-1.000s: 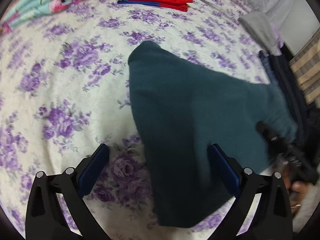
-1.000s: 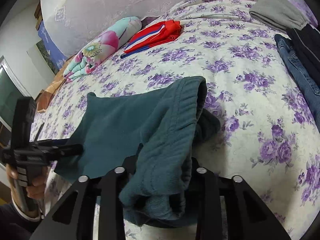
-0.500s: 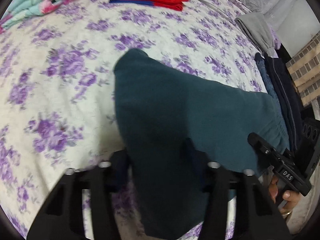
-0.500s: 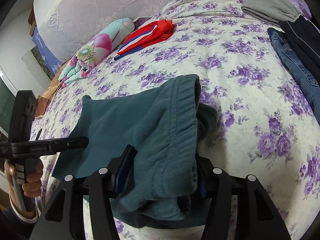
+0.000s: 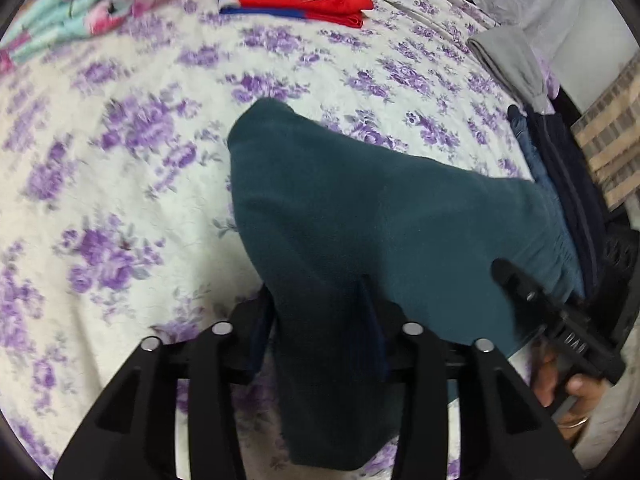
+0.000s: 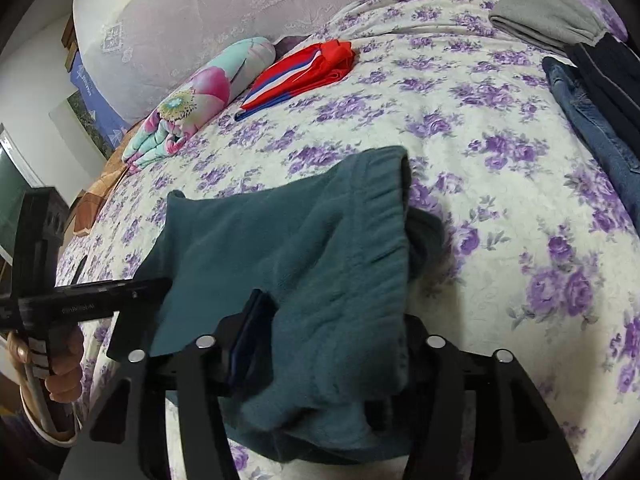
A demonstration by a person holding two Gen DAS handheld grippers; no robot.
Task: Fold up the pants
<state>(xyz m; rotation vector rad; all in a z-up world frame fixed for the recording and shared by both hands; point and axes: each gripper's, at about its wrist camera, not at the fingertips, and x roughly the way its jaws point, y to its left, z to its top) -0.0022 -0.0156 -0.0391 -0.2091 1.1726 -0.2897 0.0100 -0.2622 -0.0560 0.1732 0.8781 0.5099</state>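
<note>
We are mid-fold at the bed's [image 5: 120, 184] near edge. Our left gripper [image 5: 320, 312] has the leg end of the teal pants [image 5: 360, 216] between jaws now opening slightly; our right gripper [image 6: 332, 320] clamps the bunched waistband. Next, we judge, both ends must lift together and carry across.
</note>
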